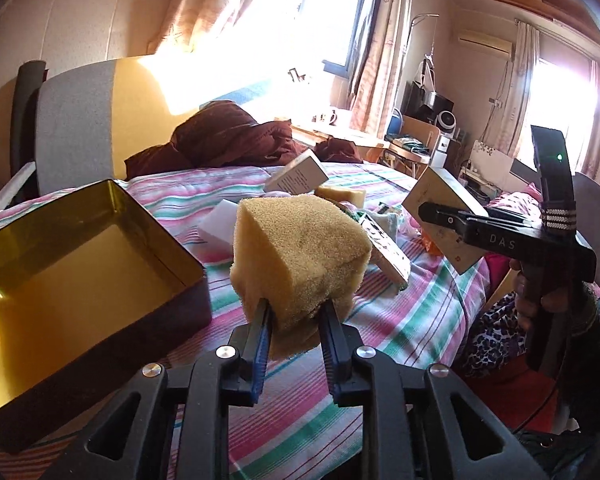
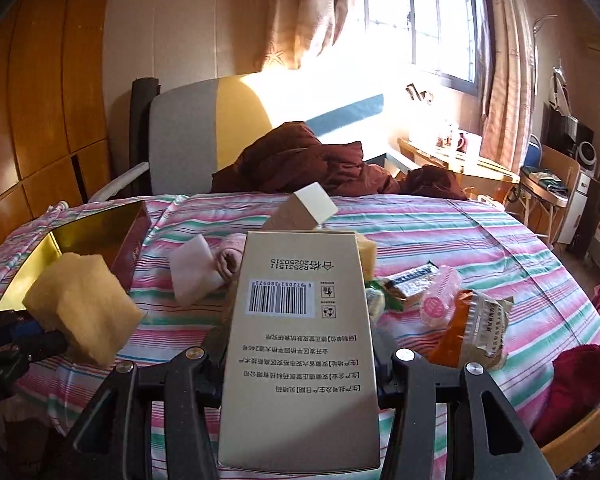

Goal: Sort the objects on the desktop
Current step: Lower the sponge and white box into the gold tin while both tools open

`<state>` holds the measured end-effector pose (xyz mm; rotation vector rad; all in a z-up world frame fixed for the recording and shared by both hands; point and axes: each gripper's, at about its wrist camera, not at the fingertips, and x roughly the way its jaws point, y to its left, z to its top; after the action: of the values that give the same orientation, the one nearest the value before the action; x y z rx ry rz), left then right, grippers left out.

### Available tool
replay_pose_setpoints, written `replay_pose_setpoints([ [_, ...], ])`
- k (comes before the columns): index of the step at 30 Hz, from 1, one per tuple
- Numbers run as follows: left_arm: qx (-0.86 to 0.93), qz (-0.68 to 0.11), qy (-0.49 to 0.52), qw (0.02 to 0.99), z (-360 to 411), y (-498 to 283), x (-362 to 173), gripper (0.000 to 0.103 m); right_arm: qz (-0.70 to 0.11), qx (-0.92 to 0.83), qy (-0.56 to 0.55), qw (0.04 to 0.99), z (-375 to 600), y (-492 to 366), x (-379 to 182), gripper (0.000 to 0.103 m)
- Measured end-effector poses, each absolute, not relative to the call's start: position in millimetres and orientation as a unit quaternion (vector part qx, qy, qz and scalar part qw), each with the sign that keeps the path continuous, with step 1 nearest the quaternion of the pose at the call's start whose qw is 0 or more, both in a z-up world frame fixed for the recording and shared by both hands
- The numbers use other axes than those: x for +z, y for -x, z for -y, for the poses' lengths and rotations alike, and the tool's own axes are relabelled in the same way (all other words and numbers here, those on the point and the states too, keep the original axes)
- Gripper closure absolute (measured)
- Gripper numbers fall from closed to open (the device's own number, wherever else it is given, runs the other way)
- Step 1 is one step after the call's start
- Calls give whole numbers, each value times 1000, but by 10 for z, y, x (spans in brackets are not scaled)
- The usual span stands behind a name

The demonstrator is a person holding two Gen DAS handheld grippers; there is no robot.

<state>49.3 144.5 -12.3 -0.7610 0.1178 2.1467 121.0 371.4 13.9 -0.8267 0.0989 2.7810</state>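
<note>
Left wrist view: the left gripper (image 1: 294, 312) sits at lower centre, its two blue-padded fingers (image 1: 260, 332) pinching a yellow sponge (image 1: 300, 256) from both sides. The sponge stands up from the fingers, raised above the striped bedsheet (image 1: 400, 320), its wedge-shaped top toward the window. To the left of it lies an open tin (image 1: 100, 216) with a gold inside, resting on the sheet. At the right of the frame the right gripper (image 1: 432, 214), held by a hand (image 1: 540, 300), clamps a beige box (image 1: 448, 204) that tilts with its long axis rising to the upper right.

Right wrist view: the same box (image 2: 300, 332) fills the centre, gripped at its near end, its long axis running straight away from the camera, barcode face up. The fingers are hidden by it. Beyond its far end a second box (image 2: 304, 208) leans on the pile, and just right lie wrapped snacks (image 2: 460, 308). A white cloth (image 2: 192, 272) lies to the left. At lower left the sponge (image 2: 80, 304) shows, near the tin's (image 2: 92, 232) corner.
</note>
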Motion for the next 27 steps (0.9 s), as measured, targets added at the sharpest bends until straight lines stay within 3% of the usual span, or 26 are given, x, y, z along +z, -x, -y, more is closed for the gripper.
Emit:
replay_pose_setpoints([
  [14, 914, 4, 320, 249, -305, 338, 96, 79, -8, 932, 342, -119, -2335, 224, 103, 53],
  [21, 908, 57, 332, 249, 123, 819, 83, 79, 12, 907, 397, -140, -1944, 1068, -36, 53],
  [27, 918, 35, 313, 240, 320, 930, 154, 79, 34, 900, 416, -129, -1804, 1507, -69, 52],
])
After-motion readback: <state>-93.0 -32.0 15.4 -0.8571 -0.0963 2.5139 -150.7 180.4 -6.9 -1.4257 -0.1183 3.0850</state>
